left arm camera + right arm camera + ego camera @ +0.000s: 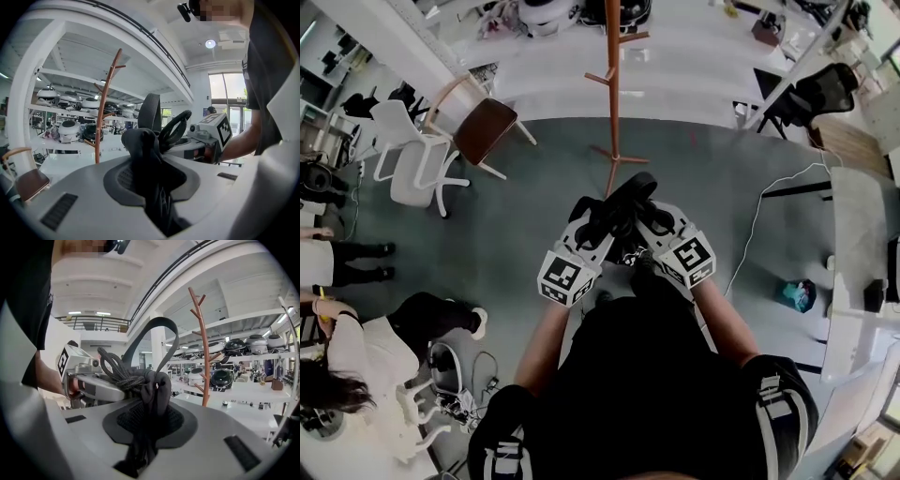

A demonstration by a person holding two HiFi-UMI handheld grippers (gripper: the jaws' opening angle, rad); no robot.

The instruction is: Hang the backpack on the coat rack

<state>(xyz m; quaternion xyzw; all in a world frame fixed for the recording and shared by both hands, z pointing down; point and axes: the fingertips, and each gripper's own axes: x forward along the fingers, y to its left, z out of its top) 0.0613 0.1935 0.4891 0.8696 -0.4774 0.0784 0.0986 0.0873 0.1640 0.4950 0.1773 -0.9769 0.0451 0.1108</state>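
Dead ahead of the jaws stands the coat rack point(612, 84), upright; my left gripper point(143, 154) and right gripper point(150, 394), equally near, both clamp the backpack point(621, 208).

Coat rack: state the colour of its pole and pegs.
Reddish-brown throughout, like stained wood. The coat rack shows best in the right gripper view, against the white shelving.

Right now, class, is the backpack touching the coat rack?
Apart. The right gripper view shows the backpack close to the camera and the rack standing farther off, with open room between them.
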